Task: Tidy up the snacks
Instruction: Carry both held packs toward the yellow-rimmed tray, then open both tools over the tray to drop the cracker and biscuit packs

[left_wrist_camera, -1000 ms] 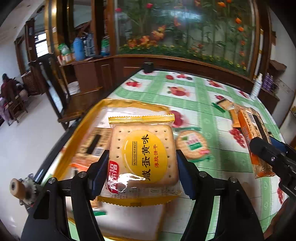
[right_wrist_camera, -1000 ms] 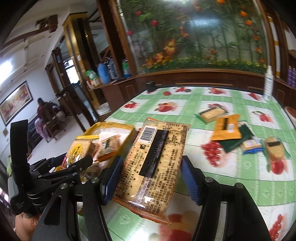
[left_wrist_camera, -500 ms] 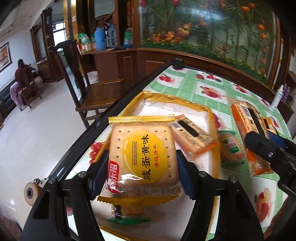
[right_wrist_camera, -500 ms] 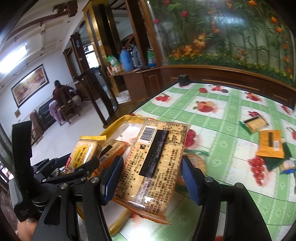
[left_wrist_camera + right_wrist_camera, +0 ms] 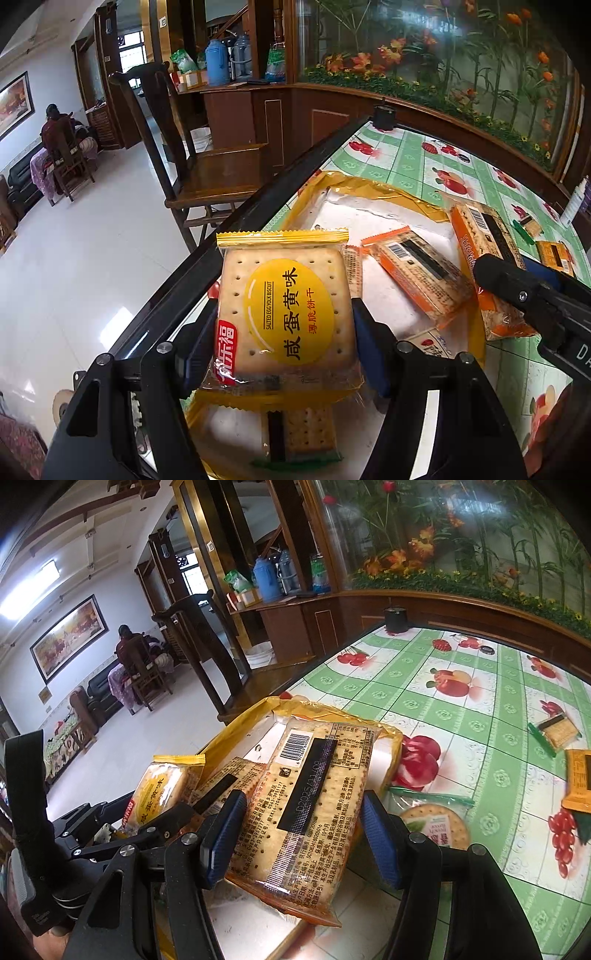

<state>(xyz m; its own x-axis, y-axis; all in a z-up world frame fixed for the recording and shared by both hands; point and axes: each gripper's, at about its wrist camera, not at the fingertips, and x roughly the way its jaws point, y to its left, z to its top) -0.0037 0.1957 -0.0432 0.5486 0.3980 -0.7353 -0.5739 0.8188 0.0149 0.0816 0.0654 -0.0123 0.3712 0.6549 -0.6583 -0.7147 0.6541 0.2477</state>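
My left gripper (image 5: pixel 282 339) is shut on a yellow salted egg yolk biscuit pack (image 5: pixel 284 314) and holds it above the near end of a yellow-rimmed white tray (image 5: pixel 369 188). In the tray lie an orange cracker pack (image 5: pixel 417 269) and a green-edged cracker pack (image 5: pixel 299 432). My right gripper (image 5: pixel 301 834) is shut on an orange-edged cracker pack (image 5: pixel 306 805), barcode side up, over the same tray (image 5: pixel 240 731). The left gripper with its yellow pack (image 5: pixel 159 794) shows at the left of the right wrist view.
The table has a green fruit-print cloth (image 5: pixel 461 701). A round cracker pack (image 5: pixel 436 823) lies beside the tray. More snack packs (image 5: pixel 557 731) lie to the right. A wooden chair (image 5: pixel 207 173) stands at the table's left edge. A black cup (image 5: pixel 395 618) stands at the far end.
Both grippers have swung left with their packs and now hang over the tray. The table's left edge and the floor have come further into view.
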